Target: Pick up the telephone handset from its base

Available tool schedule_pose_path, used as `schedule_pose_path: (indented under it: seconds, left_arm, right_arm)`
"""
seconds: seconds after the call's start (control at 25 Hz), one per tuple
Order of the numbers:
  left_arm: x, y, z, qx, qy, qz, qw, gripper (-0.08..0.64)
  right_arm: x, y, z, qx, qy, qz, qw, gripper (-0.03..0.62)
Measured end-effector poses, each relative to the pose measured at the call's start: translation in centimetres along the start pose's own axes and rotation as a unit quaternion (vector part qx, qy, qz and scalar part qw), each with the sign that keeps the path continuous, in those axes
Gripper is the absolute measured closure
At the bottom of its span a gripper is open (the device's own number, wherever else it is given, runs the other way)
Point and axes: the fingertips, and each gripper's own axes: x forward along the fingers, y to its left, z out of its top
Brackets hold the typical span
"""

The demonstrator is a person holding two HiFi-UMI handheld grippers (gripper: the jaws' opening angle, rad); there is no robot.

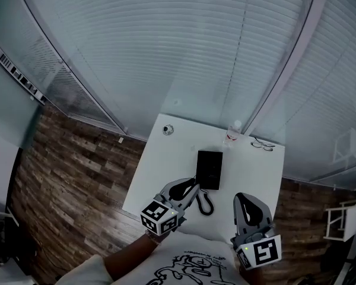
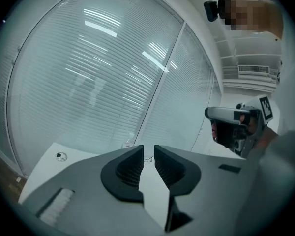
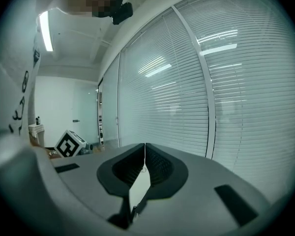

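Note:
The black telephone (image 1: pixel 209 169) lies in the middle of a white table (image 1: pixel 160 171), and its coiled cord (image 1: pixel 205 205) curls toward the near edge. I cannot make out the handset apart from the base. My left gripper (image 1: pixel 191 187) hovers just left of the phone's near end. In the left gripper view its jaws (image 2: pixel 148 152) stand a narrow gap apart with nothing between them. My right gripper (image 1: pixel 244 198) is held right of the cord, above the table's near edge. Its jaws (image 3: pixel 145 149) are closed tip to tip and empty. Neither gripper view shows the phone.
A clear bottle (image 1: pixel 232 133) and a pair of glasses (image 1: pixel 262 143) sit at the table's far right. A small round object (image 1: pixel 168 129) lies at the far left. Glass walls with blinds (image 1: pixel 184 52) enclose the far side. Wood flooring (image 1: pixel 71 177) lies to the left.

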Motion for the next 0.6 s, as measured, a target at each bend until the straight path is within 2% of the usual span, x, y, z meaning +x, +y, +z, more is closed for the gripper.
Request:
schedule_pose_path:
  seconds: [0.44,0.6]
  left_arm:
    - [3.0,5.5,-6.7,-0.048,0.045,0.006,0.9978,0.488]
    - [4.7,7.1,-9.2,-0.051,0.064,-0.002,0.9967,0.488]
  right_arm:
    - [0.1,1.1,-0.3,-0.001,0.007,0.002,1.000,0.586]
    - [0.2,1.2,-0.6,-0.001,0.010,0.004,1.000,0.586]
